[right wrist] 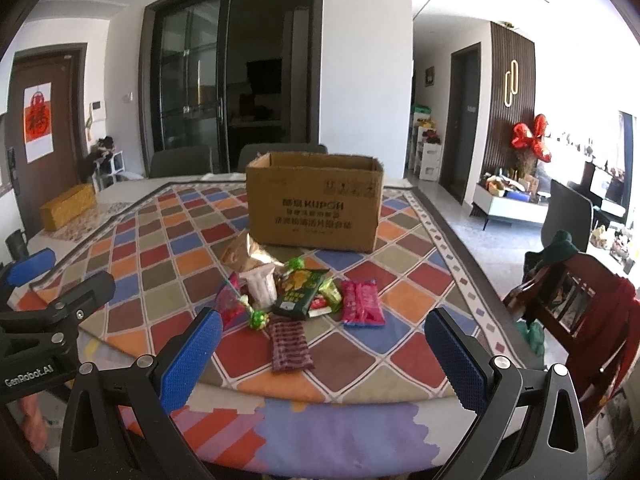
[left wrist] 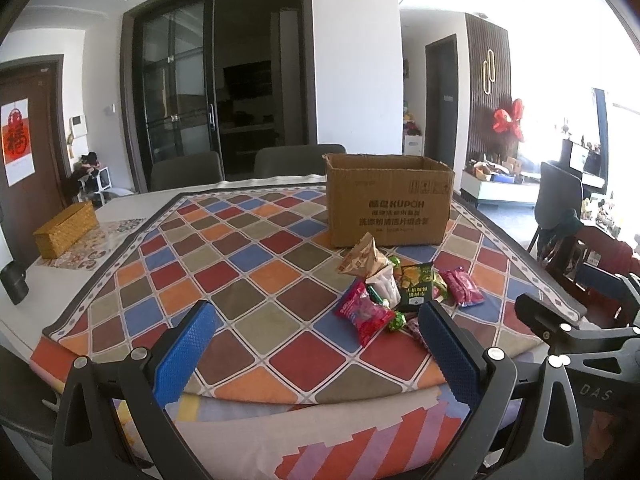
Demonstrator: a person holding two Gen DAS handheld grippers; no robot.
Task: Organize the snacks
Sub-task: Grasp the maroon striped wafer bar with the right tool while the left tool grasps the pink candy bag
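Nothing looks packed yet: the snack pile lies near the tabletop's front edge, before the open cardboard box. Left gripper and right gripper hover with fingers apart, empty.

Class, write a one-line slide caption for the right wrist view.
Open right gripper faces a snack pile before an open cardboard box on a checked tablecloth.
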